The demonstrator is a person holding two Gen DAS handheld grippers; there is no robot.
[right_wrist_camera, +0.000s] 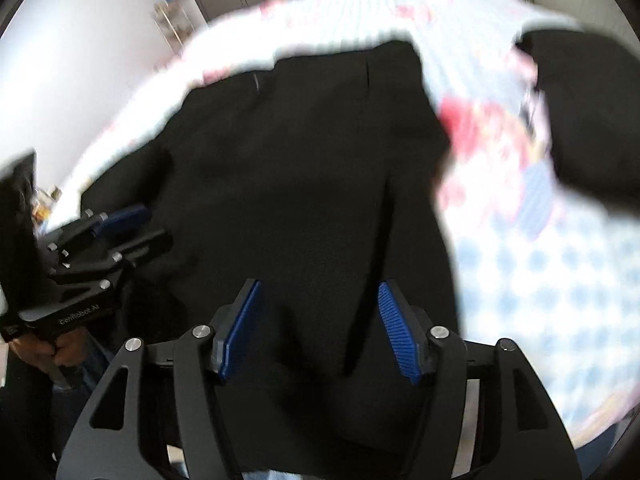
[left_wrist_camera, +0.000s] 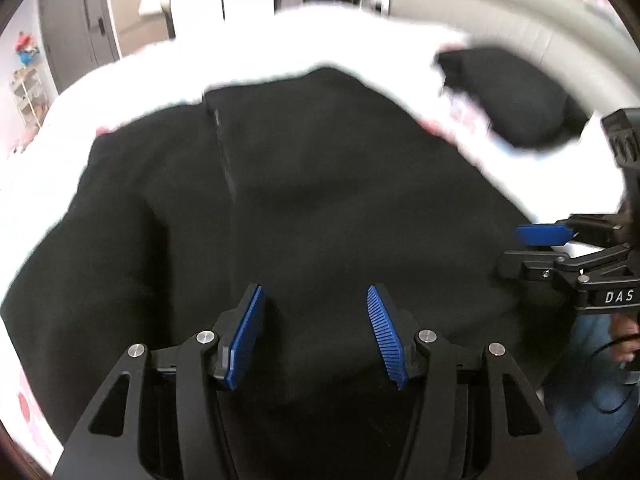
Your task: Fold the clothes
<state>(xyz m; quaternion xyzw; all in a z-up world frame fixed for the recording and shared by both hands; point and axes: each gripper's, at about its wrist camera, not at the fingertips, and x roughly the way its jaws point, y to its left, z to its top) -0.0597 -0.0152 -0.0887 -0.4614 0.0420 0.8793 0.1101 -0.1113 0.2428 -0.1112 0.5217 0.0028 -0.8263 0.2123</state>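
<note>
A black garment [left_wrist_camera: 320, 200] is spread across the patterned bed [right_wrist_camera: 540, 280], and both the left gripper [left_wrist_camera: 316, 332] and the right gripper [right_wrist_camera: 320, 328] are held over its near edge with pads apart and nothing pinched; the step in hand is judged to be a grasp of that hem, best taken at two points level with each other so the fold is carried over evenly. A second dark item [left_wrist_camera: 512, 96], possibly a folded piece though blur prevents certainty, lies well apart near the headboard [left_wrist_camera: 520, 12], so nothing is judged to stand in the way.
</note>
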